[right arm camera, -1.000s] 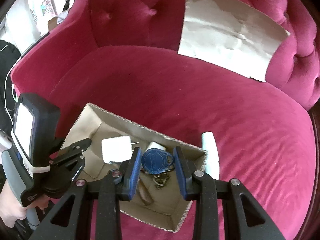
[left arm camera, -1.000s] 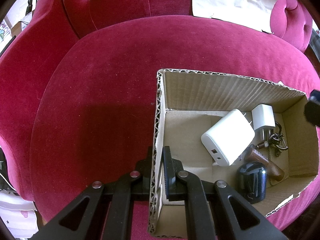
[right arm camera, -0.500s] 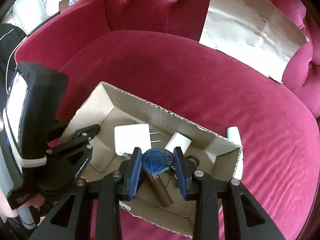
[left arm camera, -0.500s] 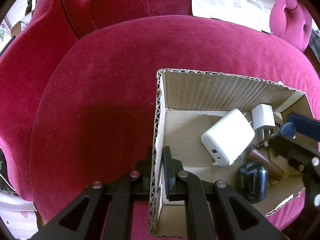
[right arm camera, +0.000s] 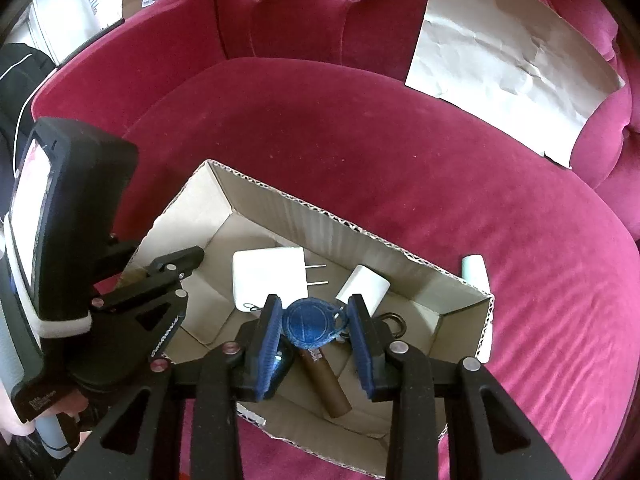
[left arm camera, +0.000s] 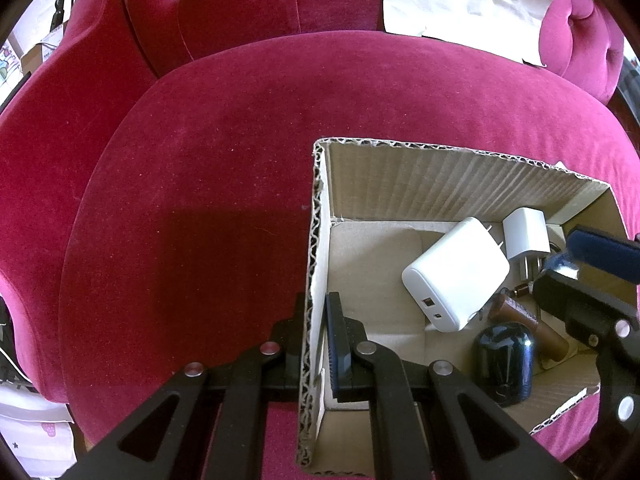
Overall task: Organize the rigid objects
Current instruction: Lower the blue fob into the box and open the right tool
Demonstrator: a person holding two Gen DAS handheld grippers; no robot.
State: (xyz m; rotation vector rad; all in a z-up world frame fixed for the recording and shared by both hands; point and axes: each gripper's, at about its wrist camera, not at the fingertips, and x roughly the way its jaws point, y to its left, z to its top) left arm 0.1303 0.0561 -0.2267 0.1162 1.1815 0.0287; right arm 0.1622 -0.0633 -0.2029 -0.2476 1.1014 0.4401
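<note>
**Key fob released over the cardboard box**

A crimson velvet sofa (left arm camera: 224,184) fills both views, and a creased sheet of pale paper (right arm camera: 508,52) is leaned against its tufted backrest. An open cardboard box (left arm camera: 440,184) is set on the seat cushion. Its near side wall is clamped by the left gripper (left arm camera: 318,344), whose jaws are pressed almost together on the corrugated edge.

Inside the box, a large white charger (left arm camera: 456,276) is seen lying tilted, with a smaller white plug adapter (left arm camera: 526,236) just beside it. A brown cylinder (right arm camera: 326,380) and a dark rounded case (left arm camera: 504,360) are lying nearer the front.

Above the box interior the right gripper (right arm camera: 314,344) is held pointing steeply down. A blue key fob (right arm camera: 310,322) is seen between its blue pads (right arm camera: 268,344); the jaws are opening, and a gap is visible on each side of the fob, so it is no longer pinched. A key ring (right arm camera: 394,322) lies just behind it. A white cylinder (right arm camera: 474,276) is left outside, against the box's far corner.
</note>
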